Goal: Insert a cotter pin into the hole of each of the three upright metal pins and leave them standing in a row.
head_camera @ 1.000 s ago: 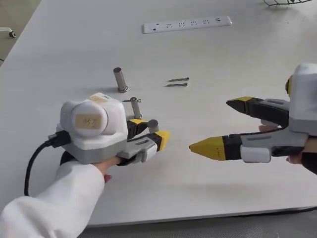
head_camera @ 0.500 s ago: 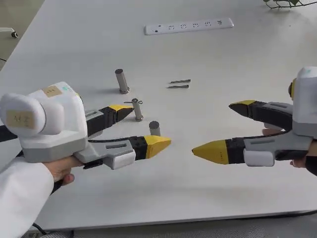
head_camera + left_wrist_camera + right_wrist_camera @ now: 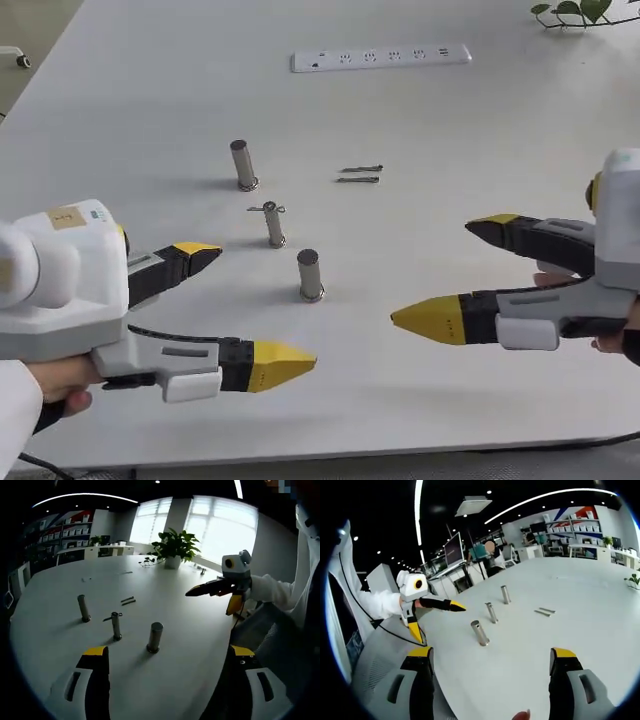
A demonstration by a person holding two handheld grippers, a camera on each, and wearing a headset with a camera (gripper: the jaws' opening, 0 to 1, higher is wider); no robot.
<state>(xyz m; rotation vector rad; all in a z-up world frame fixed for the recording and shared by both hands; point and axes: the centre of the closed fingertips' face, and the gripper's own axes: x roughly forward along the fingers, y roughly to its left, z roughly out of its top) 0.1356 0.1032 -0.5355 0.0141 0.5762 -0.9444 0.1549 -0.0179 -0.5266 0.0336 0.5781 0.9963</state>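
Three upright metal pins stand in a diagonal row on the white table: the far pin (image 3: 243, 165), the middle pin (image 3: 273, 224) with a cotter pin (image 3: 266, 208) through its top, and the near pin (image 3: 310, 275). Two loose cotter pins (image 3: 359, 174) lie to the right of them. My left gripper (image 3: 240, 305) is open, low at the left, short of the near pin (image 3: 154, 637). My right gripper (image 3: 462, 275) is open at the right, apart from the near pin (image 3: 480, 632). Neither holds anything.
A white power strip (image 3: 381, 57) lies at the far side of the table. A potted plant (image 3: 173, 547) stands at the table's far end, its leaves (image 3: 578, 11) at the top right. Bare table (image 3: 150, 90) spreads around the pins. A person sits in the background of the right gripper view.
My left gripper has opened, let go of the near pin and drawn back to the left and toward me. The near pin stands free. My right gripper has barely moved.
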